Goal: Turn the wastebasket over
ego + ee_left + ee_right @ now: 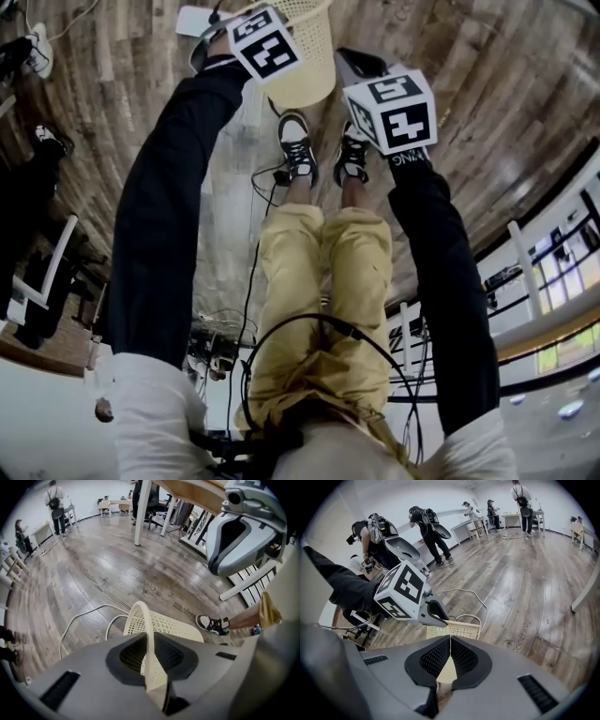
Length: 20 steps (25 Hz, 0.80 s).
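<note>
Head view first: looking steeply down on a cream plastic wastebasket with latticed walls [305, 52], tipped sideways just ahead of a pair of black-and-white sneakers [298, 141] on the grey-brown wooden plank floor [469, 84]. Sits between the two square-marker cubes, left cube [265, 42] overlapping its top-left edge, right cube [394, 111] just off its right side. Can't tell from up here whether touching the floor or lifted clear.

Over to the left gripper view: left gripper [151, 656] clamped on the basket's curved rim, black ribbed pads [129, 653] pinching it from both sides, only as far apart as the rim is thick. Shows the rim arcing up out of the jaws and the latticed body stretching off right toward one sneaker. Loops of white cable [84, 616] on the floor just behind.

Right gripper view, same deal: right gripper [450, 656] very nearly closed, pads squeezing a thin edge of the same basket, latticed wall poking out just past the tips, left gripper's cube right above it. Few people with backpack rigs [424, 527] well off in the background
</note>
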Motion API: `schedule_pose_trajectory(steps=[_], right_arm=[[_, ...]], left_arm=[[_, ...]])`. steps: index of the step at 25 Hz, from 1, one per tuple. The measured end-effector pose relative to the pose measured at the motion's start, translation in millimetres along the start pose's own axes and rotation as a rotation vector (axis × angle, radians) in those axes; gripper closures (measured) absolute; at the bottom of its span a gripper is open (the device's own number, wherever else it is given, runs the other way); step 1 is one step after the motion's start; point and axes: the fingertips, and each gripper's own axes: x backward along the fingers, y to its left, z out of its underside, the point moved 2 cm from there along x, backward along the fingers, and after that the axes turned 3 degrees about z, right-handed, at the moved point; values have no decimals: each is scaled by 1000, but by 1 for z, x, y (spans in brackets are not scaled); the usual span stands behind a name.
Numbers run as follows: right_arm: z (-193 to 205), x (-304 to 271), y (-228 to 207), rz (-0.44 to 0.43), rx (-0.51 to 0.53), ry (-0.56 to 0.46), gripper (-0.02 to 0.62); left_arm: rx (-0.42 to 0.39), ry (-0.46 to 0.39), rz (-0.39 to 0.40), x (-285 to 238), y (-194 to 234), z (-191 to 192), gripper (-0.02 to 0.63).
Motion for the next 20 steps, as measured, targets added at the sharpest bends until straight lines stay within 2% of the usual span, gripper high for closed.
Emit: schedule_pose_trajectory(steps=[2, 4, 6, 10, 13, 17, 20], right_arm=[[-2, 5, 0, 2, 6, -2, 574], [-4, 10, 1, 6, 12, -5, 574], [-6, 16, 2, 14, 16, -4, 574], [-13, 19, 10, 17, 20, -4, 574], [-14, 18, 15, 15, 31, -6, 574], [-3, 15, 21, 14, 32, 6, 574], [11, 12, 23, 17, 37, 40, 574]], left_arm=[[-11, 5, -23, 7, -6, 1, 557], [-76, 6, -70, 16, -13, -1, 557], [-133, -11, -139, 29, -17, -7, 557], [-190, -50, -313, 57, -14, -17, 557], [-255, -45, -383, 58, -25, -16, 557], [-351, -44, -350, 42, -65, -2, 557], [-358, -51, -280, 29, -95, 12, 557]])
